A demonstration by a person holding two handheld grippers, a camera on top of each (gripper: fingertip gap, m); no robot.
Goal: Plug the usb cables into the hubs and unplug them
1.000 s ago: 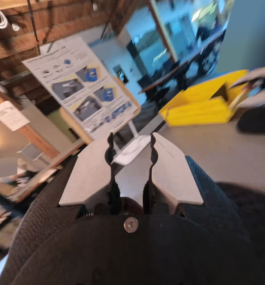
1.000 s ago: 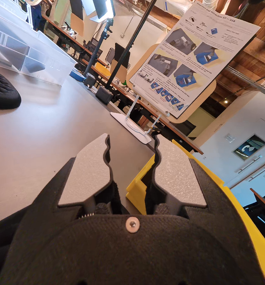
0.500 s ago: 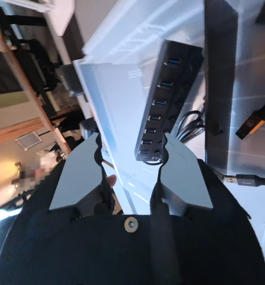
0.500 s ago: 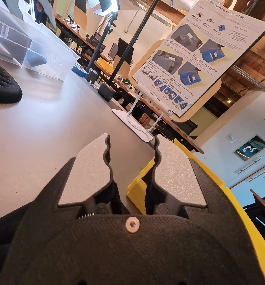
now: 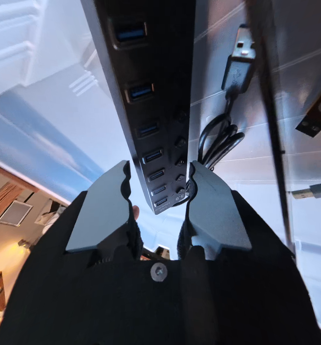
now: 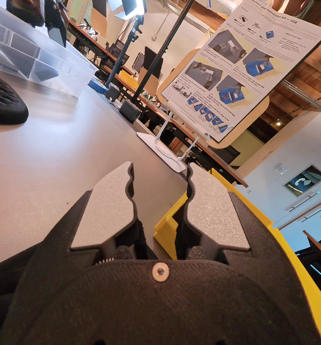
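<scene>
The black hub (image 5: 152, 115), lying in the clear bin (image 5: 49, 104), is straddled by the left gripper (image 5: 158, 164) (fingers spread, nothing held), so its coiled cable (image 5: 217, 141) risks being pinched.

Right tool (image 6: 159, 183) gapes empty between grey table (image 6: 53, 158) and yellow bin (image 6: 167, 229).
</scene>
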